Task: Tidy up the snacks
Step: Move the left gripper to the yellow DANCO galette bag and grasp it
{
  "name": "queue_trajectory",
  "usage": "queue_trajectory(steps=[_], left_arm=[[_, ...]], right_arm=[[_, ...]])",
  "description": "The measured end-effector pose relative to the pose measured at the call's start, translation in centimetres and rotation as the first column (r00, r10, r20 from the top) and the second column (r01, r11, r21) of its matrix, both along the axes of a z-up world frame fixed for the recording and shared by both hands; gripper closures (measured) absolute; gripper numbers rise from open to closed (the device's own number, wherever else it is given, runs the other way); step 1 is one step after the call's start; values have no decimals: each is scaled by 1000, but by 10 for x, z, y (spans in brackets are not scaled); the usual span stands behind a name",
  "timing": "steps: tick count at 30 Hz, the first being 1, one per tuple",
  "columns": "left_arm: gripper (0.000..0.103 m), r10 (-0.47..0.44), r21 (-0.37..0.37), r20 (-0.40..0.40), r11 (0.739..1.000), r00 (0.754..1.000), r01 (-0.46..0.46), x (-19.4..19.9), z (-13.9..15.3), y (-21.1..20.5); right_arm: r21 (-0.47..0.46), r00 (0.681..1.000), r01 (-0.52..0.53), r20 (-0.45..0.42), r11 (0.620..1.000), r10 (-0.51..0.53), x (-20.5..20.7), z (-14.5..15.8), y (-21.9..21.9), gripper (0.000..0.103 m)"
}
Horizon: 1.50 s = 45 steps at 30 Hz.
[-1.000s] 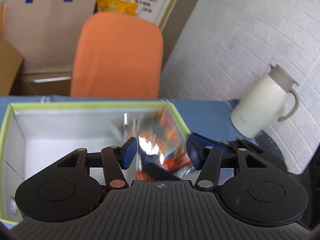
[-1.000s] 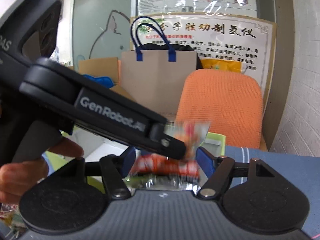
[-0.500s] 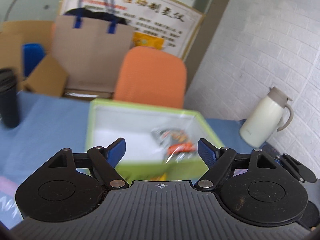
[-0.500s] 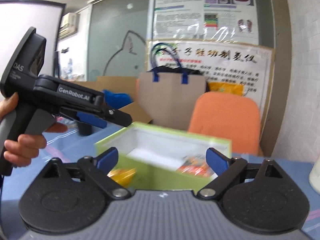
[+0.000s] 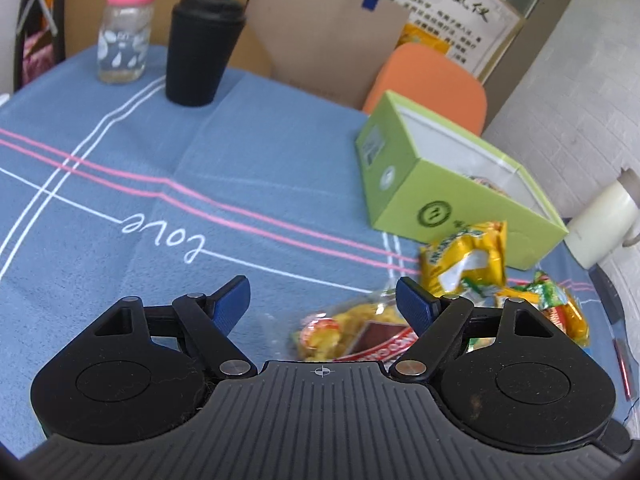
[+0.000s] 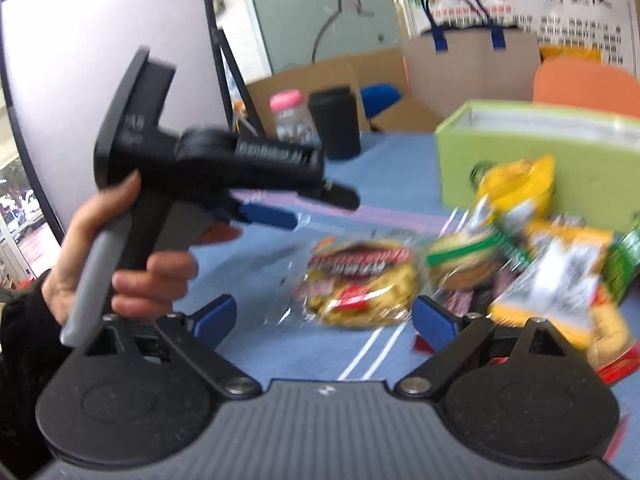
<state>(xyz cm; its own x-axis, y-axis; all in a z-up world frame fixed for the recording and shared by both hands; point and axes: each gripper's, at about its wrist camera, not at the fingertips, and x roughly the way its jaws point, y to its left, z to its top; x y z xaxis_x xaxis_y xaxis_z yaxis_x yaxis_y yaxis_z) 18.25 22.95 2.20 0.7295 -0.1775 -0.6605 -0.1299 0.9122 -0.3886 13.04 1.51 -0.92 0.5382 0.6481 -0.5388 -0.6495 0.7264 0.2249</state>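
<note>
Snack packets [image 5: 464, 268] on tablecloth [image 5: 200, 168] before box [image 5: 448, 184]; cup [image 5: 202, 48] far left.

A clear glass jar with a pink lid [image 5: 124, 32] stands near the far left edge of the blue striped tablecloth [image 5: 200, 160], a black lidded cup [image 5: 202, 48] just beside it. Behind them stand a brown paper bag with blue handles [image 5: 332, 36] and an orange chair [image 5: 432, 76]. A cream-white jug [image 5: 604, 220] sits at the right edge.

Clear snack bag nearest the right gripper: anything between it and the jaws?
Nothing visible. The right gripper is open, with bare blue tablecloth up to the clear snack bag; other packets lie to its right.
</note>
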Motion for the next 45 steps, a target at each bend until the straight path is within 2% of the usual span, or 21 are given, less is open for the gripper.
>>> queue_trajectory(steps=[3,5,9,13,17,19,22,25,29,31,33,39,41,44,45], left_arm=[[36,-14,2,2,1000,1000,14,-8,-3,4],[36,-21,-17,4,1000,1000,21,-14,-7,8],[37,-36,-58,-21,998,999,35,-19,-20,13],[38,-54,-93,-16,994,998,52,-28,-25,17],[39,-74,-90,-15,993,997,72,-33,-25,19],[39,-67,-88,-13,994,998,66,-36,-23,22],[38,-48,-91,2,995,999,48,-38,-20,29],[37,-28,-104,0,994,1000,27,-36,-19,36],[37,-21,-116,1,993,1000,21,-35,-20,40],[37,-23,-119,-1,993,1000,23,-34,-19,40],[37,-35,-124,-2,992,999,35,-33,-20,38],[41,-56,-107,-20,993,998,54,-27,-25,30],[42,-59,-78,-21,995,998,57,-28,-24,26],[52,-60,-10,-20,998,998,60,-31,-23,21],[52,-61,-2,-18,998,998,61,-32,-23,21]], right_arm=[[-44,997,65,45,997,-63,8,0,7,10],[-44,997,72,24,996,-71,18,-2,11,10],[-57,998,56,-23,997,-58,34,-12,24,10],[-50,999,12,-34,999,-13,26,-15,36,9],[-28,998,-51,-45,998,50,18,-14,48,10],[-45,999,-35,-17,998,35,17,-13,51,10],[-42,998,-40,-60,998,37,30,-16,52,10],[-51,998,-26,-61,998,23,39,-15,50,10],[-40,998,43,-54,998,-45,49,-13,41,10],[-33,996,26,-86,999,-29,51,-16,46,9],[-61,998,10,-65,998,-14,50,-20,56,9],[-89,997,5,-74,996,-12,58,-27,73,9],[-102,998,-26,-58,994,20,54,-28,77,9],[-122,999,-43,-22,992,41,46,-30,81,9],[-121,999,-47,-20,991,45,47,-31,80,9]])
